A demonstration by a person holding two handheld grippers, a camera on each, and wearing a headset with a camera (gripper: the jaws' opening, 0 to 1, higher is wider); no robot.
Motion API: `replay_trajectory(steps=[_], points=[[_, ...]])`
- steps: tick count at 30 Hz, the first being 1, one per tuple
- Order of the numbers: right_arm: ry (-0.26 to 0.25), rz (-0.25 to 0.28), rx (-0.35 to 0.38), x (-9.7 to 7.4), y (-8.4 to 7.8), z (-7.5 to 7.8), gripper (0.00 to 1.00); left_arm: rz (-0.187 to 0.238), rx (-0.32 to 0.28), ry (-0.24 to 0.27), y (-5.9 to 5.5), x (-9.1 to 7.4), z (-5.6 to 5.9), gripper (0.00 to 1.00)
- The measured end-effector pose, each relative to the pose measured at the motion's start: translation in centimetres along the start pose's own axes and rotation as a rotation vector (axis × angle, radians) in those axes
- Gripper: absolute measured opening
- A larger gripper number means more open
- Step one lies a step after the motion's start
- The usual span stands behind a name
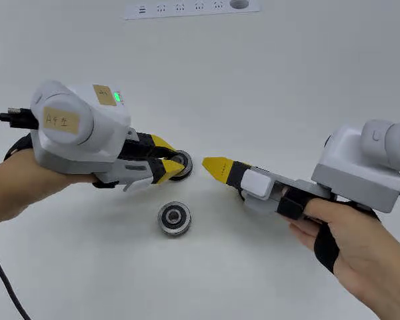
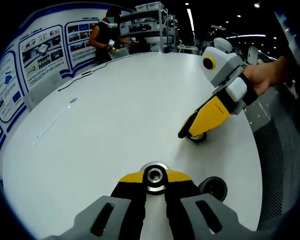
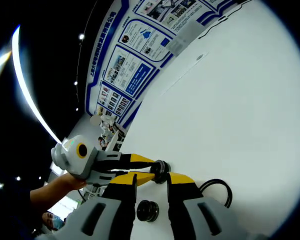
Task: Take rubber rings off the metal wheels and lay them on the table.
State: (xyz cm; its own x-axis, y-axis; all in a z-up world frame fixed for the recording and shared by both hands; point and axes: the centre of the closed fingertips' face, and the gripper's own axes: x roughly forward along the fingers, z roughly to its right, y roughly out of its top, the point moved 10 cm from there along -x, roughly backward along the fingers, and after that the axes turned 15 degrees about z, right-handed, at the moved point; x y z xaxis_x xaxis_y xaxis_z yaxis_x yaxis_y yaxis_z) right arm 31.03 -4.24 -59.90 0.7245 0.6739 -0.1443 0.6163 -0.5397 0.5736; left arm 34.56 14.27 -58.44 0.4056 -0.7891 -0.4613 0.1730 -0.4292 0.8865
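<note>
The yellow-tipped jaws of the left gripper [image 2: 155, 178] are clamped on a metal wheel [image 2: 155, 174], gripped from both sides with its silver hub facing the left gripper view; in the head view this wheel is seen to carry a dark outer rim and is held just above the white table [image 1: 267, 87]. The jaws of the right gripper [image 3: 152, 180] are set a little apart with nothing held between them, and their tips are pointed at the held wheel from close by, without touching it. A second wheel [image 1: 174, 218], also dark-rimmed, is laid flat on the table just in front of the two grippers, nearer the person, and is glimpsed through the gap of the right jaws in the right gripper view. A loose black rubber ring [image 3: 217, 181] is seen on the table beside the right jaws. A white power strip [image 1: 190, 8] is placed at the table's far edge.
</note>
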Motion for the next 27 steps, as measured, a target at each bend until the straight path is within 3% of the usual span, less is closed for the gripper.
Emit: replay_trajectory(steps=[2, 12, 27], points=[[0.007, -0.005, 0.002, 0.3, -0.1, -0.1, 0.26, -0.008, 0.024, -0.01, 0.1, 0.1, 0.0, 0.14], [0.046, -0.054, 0.039, 2.4, -1.0, -0.5, 0.4, -0.005, 0.029, -0.015, 0.0, 0.1, 0.0, 0.13], [0.051, -0.075, 0.055, 4.2, -1.6, -0.2, 0.46, 0.009, 0.021, -0.016, -0.1, 0.0, 0.0, 0.13]])
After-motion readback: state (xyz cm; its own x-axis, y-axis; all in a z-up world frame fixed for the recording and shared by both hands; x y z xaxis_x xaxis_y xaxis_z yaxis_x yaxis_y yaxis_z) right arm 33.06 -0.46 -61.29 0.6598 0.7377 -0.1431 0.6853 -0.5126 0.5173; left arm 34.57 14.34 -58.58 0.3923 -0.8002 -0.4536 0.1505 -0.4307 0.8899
